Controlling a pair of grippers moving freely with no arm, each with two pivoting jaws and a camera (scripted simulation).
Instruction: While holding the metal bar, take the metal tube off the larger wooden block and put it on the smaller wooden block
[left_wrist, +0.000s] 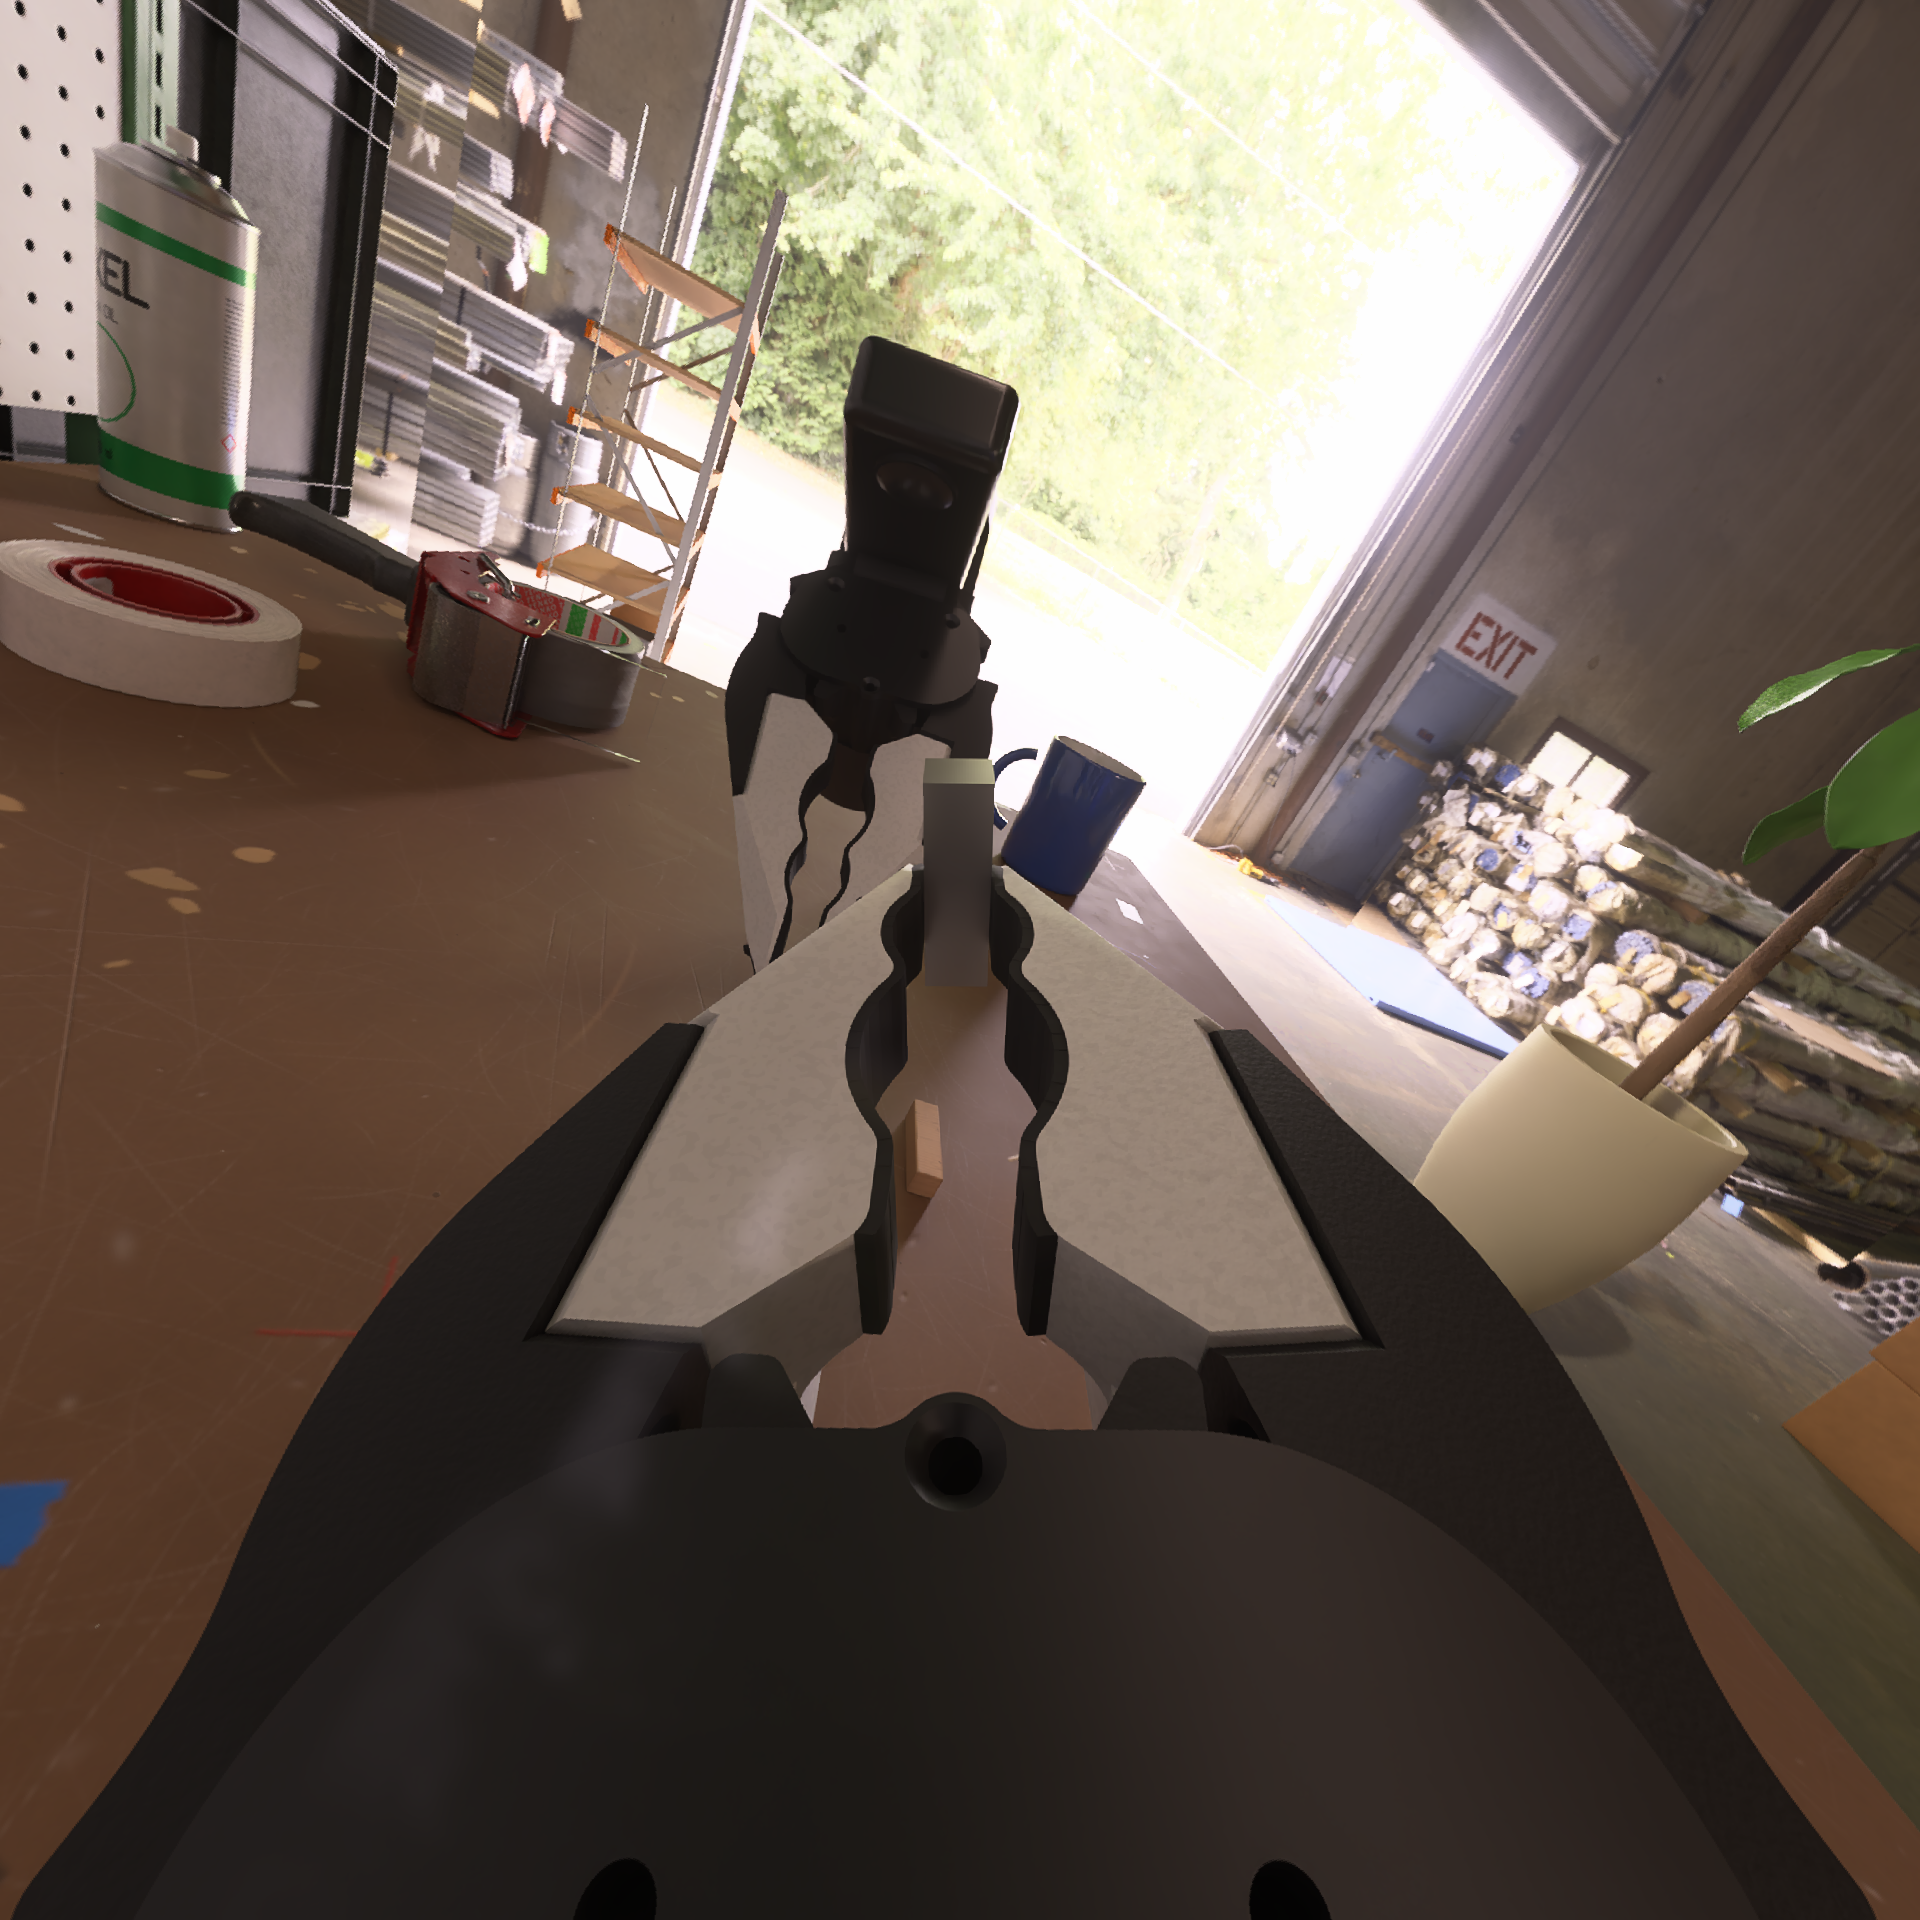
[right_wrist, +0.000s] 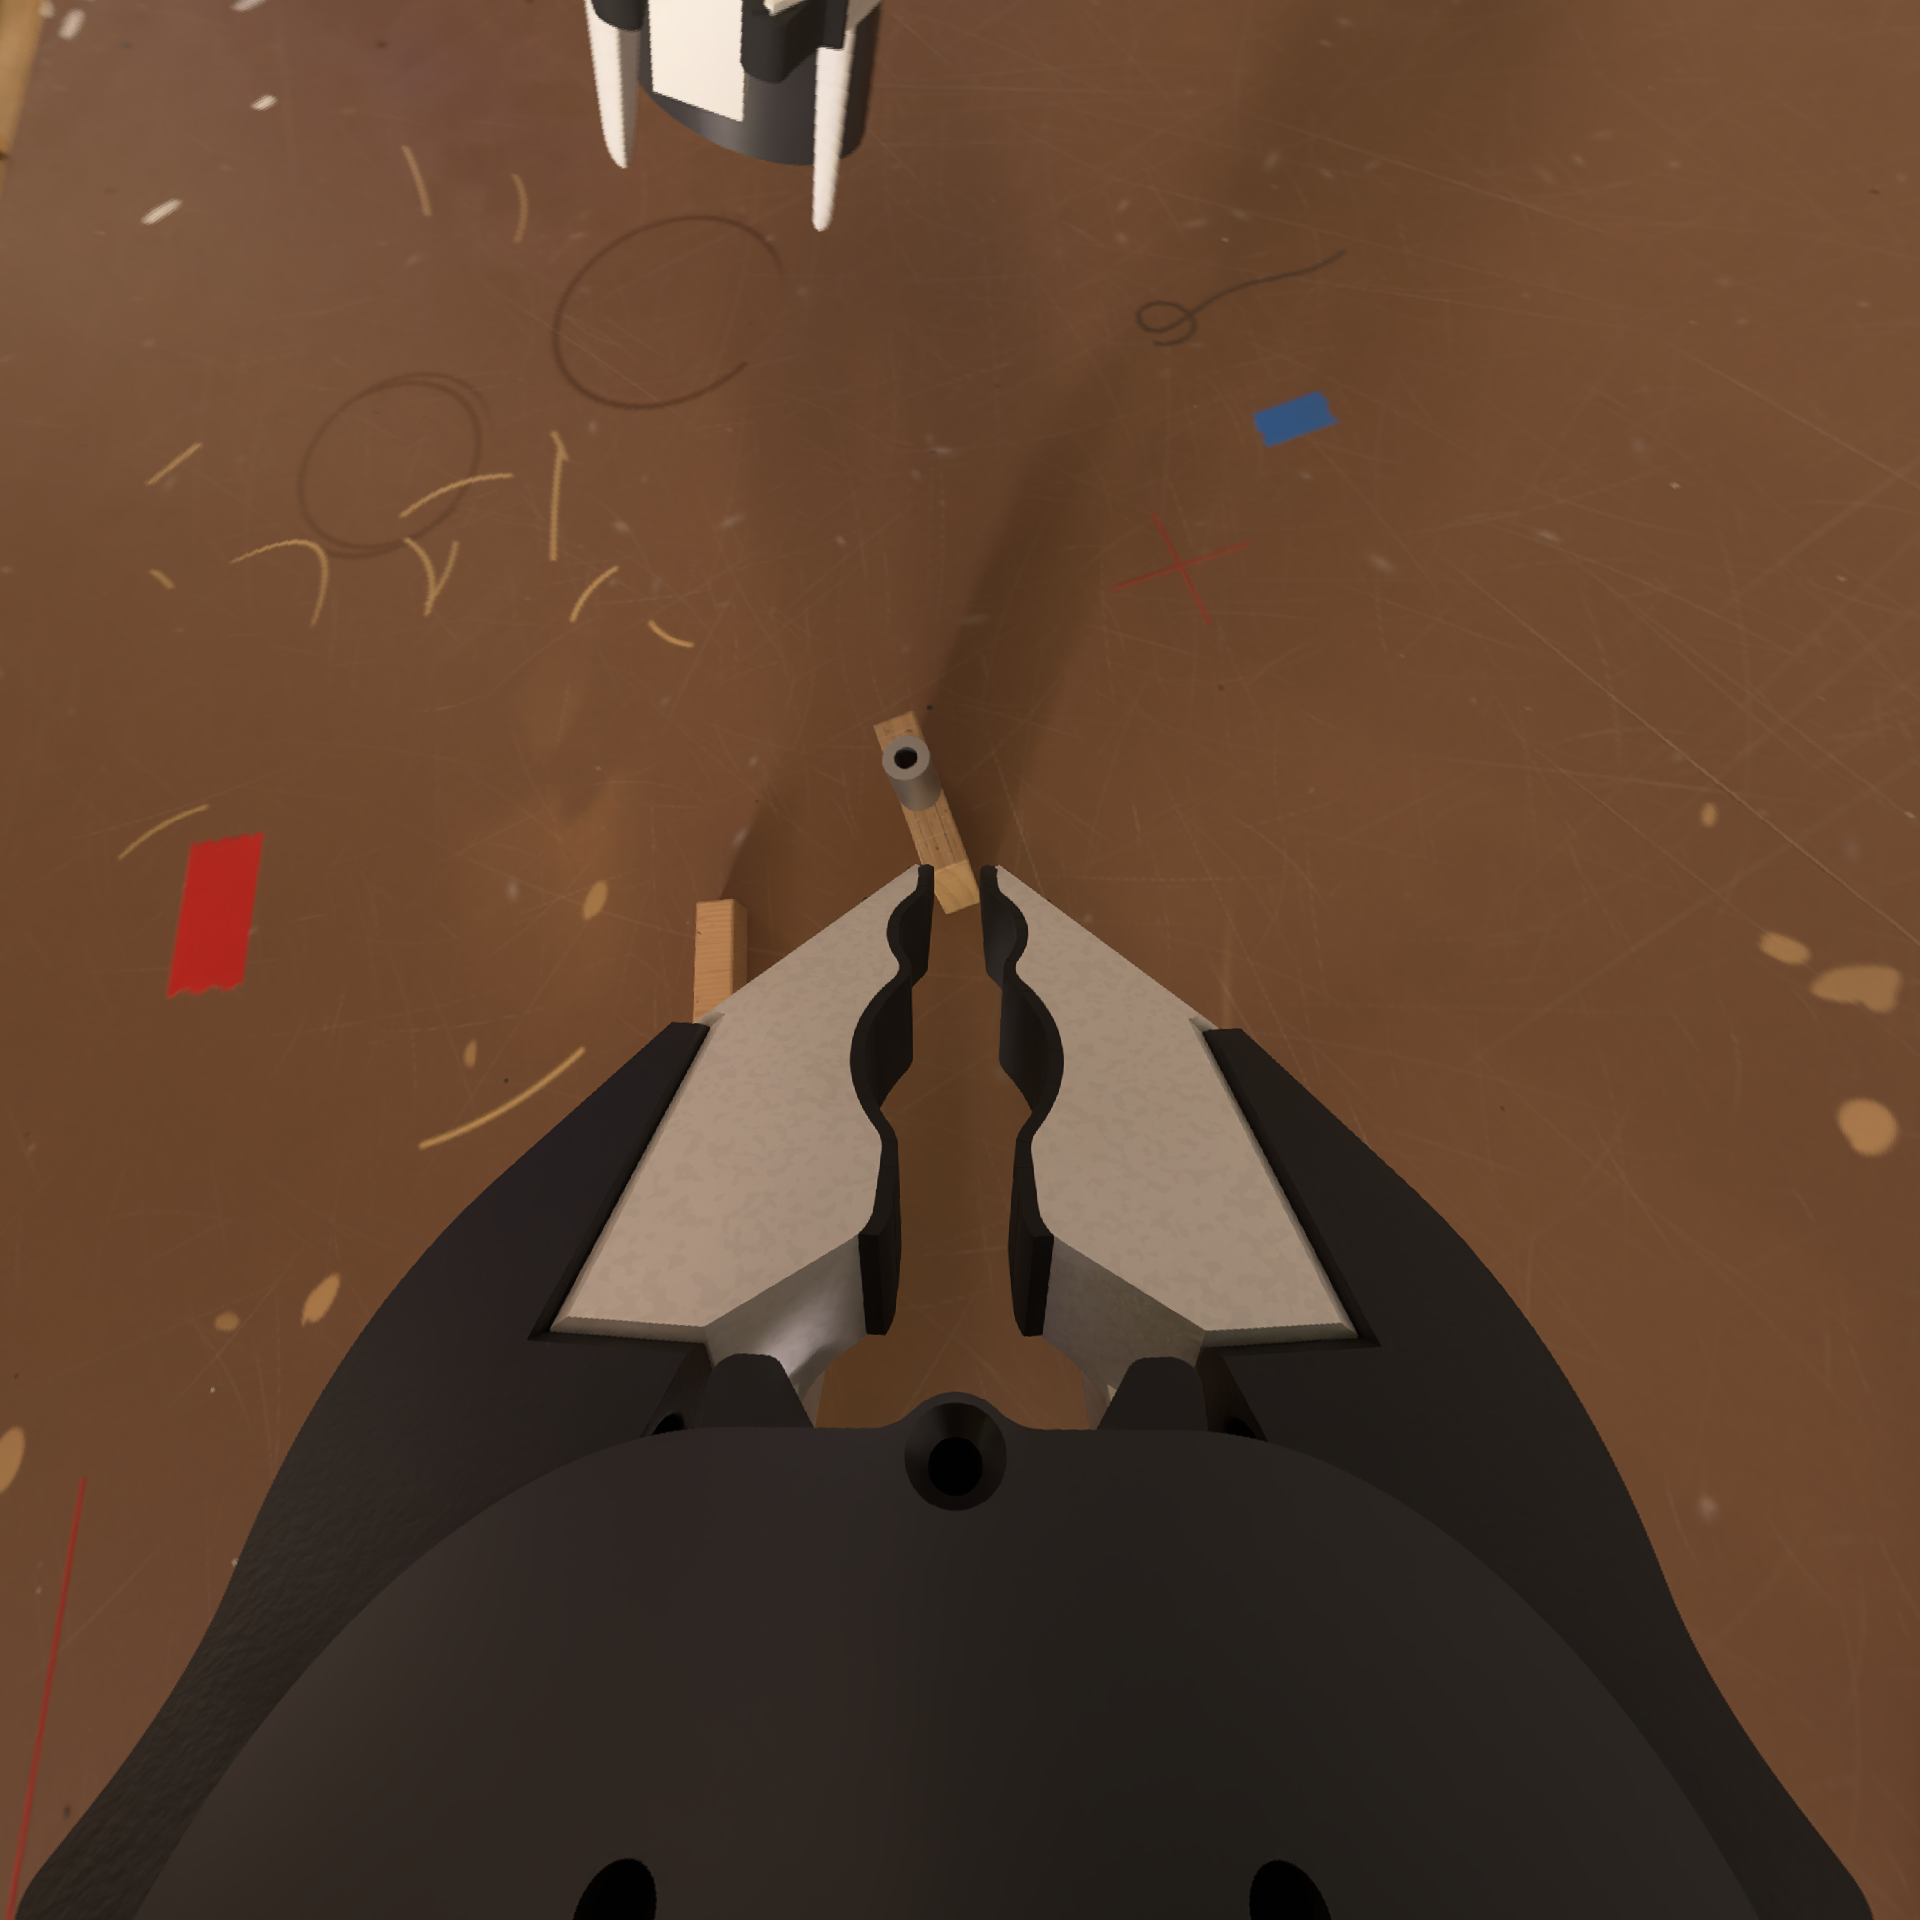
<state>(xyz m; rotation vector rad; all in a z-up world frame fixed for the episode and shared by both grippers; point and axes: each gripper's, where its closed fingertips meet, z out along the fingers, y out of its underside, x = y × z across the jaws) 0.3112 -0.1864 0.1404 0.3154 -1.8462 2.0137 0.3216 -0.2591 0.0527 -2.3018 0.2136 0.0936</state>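
The left gripper (left_wrist: 954, 883) pinches the upright metal bar (left_wrist: 956, 894) between its fingertips. The right gripper (right_wrist: 956, 883) points down at the brown table (right_wrist: 1455, 935), jaws slightly apart and empty. Just beyond its tips the metal tube (right_wrist: 911, 774) stands on the larger wooden block (right_wrist: 935, 831); the smaller wooden block (right_wrist: 719, 951) lies nearby, beside its left finger

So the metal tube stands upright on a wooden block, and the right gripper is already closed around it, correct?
Not quite. The metal tube does stand upright on the wooden block, but the right gripper is not closed around it. The right wrist view shows its jaws apart and empty, with the tube out past the fingertips.
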